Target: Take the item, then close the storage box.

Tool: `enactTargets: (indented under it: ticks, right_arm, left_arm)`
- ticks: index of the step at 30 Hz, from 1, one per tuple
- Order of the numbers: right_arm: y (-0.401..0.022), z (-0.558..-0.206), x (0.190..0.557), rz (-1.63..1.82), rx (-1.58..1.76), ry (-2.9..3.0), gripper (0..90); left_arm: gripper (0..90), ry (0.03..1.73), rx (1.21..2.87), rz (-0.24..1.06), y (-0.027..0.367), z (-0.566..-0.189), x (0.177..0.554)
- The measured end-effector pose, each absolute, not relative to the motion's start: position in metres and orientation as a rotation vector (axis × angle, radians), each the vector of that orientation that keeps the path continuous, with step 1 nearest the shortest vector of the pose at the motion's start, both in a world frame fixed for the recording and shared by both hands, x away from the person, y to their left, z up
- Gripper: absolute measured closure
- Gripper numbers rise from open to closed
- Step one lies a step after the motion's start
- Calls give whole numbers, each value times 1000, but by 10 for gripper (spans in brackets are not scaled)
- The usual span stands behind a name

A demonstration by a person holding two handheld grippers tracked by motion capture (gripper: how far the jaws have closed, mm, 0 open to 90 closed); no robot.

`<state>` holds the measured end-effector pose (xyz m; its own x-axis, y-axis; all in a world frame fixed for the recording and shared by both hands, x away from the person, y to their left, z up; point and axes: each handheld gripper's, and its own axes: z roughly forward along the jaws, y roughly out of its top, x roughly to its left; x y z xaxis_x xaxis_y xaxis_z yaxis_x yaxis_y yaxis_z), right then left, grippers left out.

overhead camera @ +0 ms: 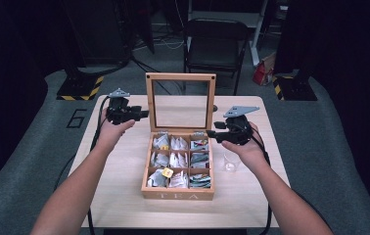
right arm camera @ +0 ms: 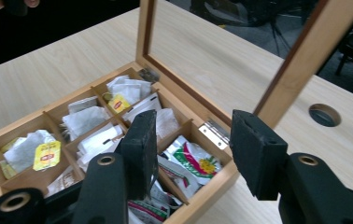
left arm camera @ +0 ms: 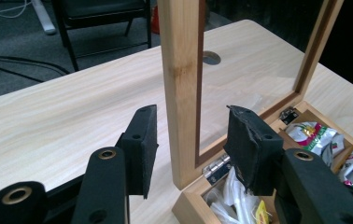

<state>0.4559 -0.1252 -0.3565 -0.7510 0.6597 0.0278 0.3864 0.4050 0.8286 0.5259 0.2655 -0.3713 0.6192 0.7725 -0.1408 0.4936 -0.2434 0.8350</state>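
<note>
At the near edge of the table [overhead camera: 124, 205], our forearms come in from below. Just ahead sits the wooden tea box [overhead camera: 178, 194], front marked TEA, its nine compartments stuffed w/ tea bags [overhead camera: 172, 159]; one yellow-tagged bag [overhead camera: 167, 172] lies in the near row.

To the box's right, a small clear glass [overhead camera: 230, 162] stands close under our right wrist. Our right gripper [overhead camera: 211, 133] hovers at the box's right rear corner, jaws apart w/ nothing between the pads; in the right gripper view they straddle the corner by the hinge [right arm camera: 215, 132], clear of the wood.

Our left gripper [overhead camera: 145, 114] sits at the left post of the upright glass-paned lid [overhead camera: 150, 100]. In the left gripper view the lid's wooden post stands between the jaws, pads apart & not pressing on it.

The lid stands open, roughly vertical, at the box's back. Beyond the table: a black folding chair [overhead camera: 216, 41] & hazard-striped stand bases on grey carpet.
</note>
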Motion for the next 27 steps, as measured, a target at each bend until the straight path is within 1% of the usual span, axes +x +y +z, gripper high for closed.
enactTargets:
  ticks: [8,16,21,27]
  right_arm:
    - [-108,-365,445,1278,858,2408,495]
    - [-97,-375,438,1270,816,2448,500]
    - [-91,-381,434,1263,788,2470,534]
    - [-80,-390,430,1283,761,2509,546]
  left_arm:
    - [515,986,1915,364,264,-373,518]
    - [513,959,1909,359,265,-374,507]
    - [512,952,1907,345,265,-376,500]
    - [512,953,1904,351,267,-375,495]
